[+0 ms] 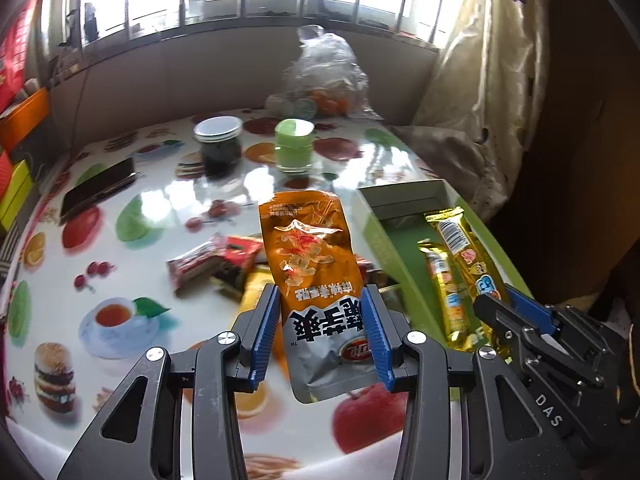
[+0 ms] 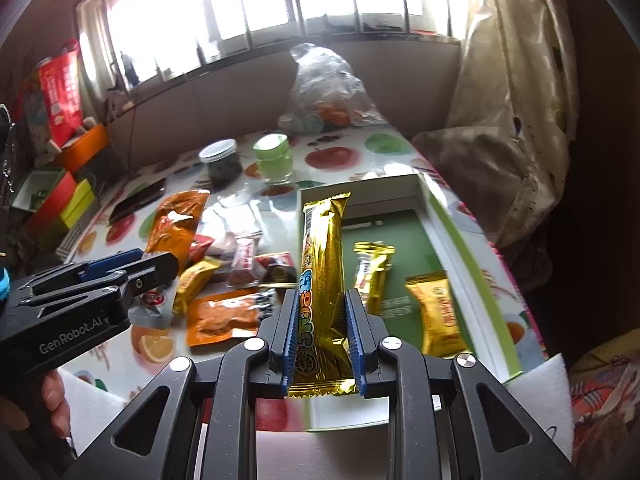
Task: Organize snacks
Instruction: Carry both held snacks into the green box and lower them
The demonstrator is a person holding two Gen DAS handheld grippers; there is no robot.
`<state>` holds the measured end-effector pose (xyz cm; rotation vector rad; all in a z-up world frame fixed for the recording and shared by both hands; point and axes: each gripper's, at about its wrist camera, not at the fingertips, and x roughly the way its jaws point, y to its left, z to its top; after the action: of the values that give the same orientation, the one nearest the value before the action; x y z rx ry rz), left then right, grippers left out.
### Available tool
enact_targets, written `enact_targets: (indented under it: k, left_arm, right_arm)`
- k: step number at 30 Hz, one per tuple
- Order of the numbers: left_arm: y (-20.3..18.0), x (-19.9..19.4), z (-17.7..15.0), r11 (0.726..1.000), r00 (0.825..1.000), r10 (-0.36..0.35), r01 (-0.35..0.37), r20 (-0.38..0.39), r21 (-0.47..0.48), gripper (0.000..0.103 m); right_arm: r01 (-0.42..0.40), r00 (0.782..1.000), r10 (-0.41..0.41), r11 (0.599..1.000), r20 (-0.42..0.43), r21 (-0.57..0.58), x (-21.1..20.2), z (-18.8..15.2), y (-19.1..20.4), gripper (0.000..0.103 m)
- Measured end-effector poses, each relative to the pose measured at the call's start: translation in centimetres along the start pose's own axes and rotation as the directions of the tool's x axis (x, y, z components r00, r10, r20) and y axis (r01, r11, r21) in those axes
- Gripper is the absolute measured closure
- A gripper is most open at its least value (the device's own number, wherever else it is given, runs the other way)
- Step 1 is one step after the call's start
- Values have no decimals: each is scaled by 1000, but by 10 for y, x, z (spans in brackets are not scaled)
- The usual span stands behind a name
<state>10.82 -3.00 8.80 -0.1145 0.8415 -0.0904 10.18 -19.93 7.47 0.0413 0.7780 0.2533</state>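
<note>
My left gripper (image 1: 320,300) is shut on an orange and grey snack pouch (image 1: 308,256) and holds it above the table. The pouch also shows in the right wrist view (image 2: 176,224). My right gripper (image 2: 320,308) is shut on a long gold snack bar (image 2: 324,256) over the left side of the green box (image 2: 472,248). The bar also shows in the left wrist view (image 1: 464,248). In the box lie a short gold bar (image 2: 372,272) and a yellow packet (image 2: 438,312). A pile of loose snacks (image 2: 236,276) lies on the table left of the box.
On the fruit-print table (image 1: 120,216) stand a dark jar (image 1: 219,144), a green jar (image 1: 294,144) and a clear plastic bag (image 1: 324,80) at the back. A black phone (image 1: 100,190) lies at the left. Boxes (image 2: 60,200) are stacked off the table's left edge.
</note>
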Motion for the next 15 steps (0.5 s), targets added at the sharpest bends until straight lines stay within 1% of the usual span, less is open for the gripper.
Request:
enact_targets:
  k: [8, 15]
  left_arm:
    - [-27, 13, 11, 998, 998, -60, 61, -13, 30, 60]
    - [-47, 30, 20, 992, 992, -114, 117, -45, 47, 60]
  right_arm:
    - [48, 999, -48, 998, -9, 45, 1, 0, -27, 82]
    - [82, 996, -80, 994, -36, 71, 9, -1, -46, 82]
